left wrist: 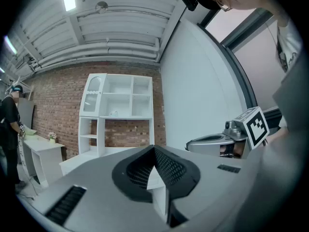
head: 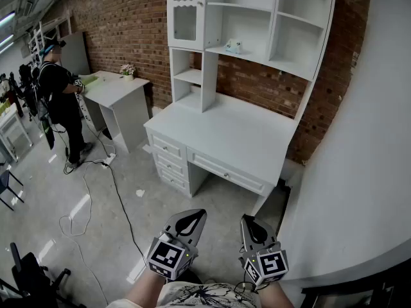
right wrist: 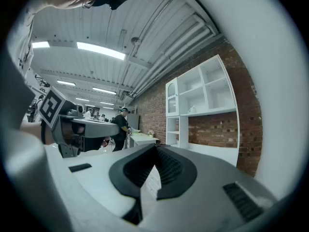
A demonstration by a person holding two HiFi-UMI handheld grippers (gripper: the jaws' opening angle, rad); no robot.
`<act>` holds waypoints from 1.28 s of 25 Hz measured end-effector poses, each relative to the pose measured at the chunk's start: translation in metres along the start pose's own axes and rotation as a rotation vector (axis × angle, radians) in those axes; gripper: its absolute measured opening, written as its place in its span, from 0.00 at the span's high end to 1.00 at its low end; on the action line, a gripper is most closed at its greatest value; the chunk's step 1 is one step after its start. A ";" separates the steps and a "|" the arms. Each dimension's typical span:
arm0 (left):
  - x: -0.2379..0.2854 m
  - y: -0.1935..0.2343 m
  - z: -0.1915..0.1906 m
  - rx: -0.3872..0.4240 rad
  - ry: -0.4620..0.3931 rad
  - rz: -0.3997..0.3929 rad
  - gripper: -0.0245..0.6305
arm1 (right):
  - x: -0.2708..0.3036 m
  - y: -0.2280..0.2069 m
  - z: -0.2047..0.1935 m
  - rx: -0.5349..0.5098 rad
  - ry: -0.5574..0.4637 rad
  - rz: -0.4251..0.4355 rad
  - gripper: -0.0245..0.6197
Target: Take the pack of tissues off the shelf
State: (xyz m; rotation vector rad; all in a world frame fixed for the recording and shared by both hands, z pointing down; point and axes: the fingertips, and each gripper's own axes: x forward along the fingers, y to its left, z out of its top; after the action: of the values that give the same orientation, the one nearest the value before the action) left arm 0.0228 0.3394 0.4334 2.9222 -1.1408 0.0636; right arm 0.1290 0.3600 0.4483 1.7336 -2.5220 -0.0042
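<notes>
On the hutch shelf (head: 263, 58) above the bench (head: 225, 133), the pack of tissues (head: 233, 46) is seen untouched, well apart from the left claw (head: 194, 219) and right claw (head: 250, 223), both closed and empty, so the approach is judged in hand, with a reach and opening needed next.
</notes>
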 end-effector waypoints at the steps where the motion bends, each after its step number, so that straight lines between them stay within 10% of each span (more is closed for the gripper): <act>1: -0.001 0.000 -0.001 -0.002 0.000 0.000 0.94 | 0.000 0.001 -0.001 0.003 0.001 -0.001 0.95; 15: 0.015 0.018 -0.016 -0.024 0.011 0.014 0.94 | 0.022 -0.016 -0.009 0.043 0.004 -0.031 0.95; 32: 0.114 0.151 -0.011 -0.002 0.020 -0.024 0.94 | 0.168 -0.058 0.003 0.039 -0.002 -0.079 0.95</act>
State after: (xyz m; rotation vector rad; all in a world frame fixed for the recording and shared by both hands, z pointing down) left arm 0.0036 0.1518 0.4467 2.9258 -1.1024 0.0906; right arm 0.1235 0.1827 0.4539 1.8472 -2.4692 0.0389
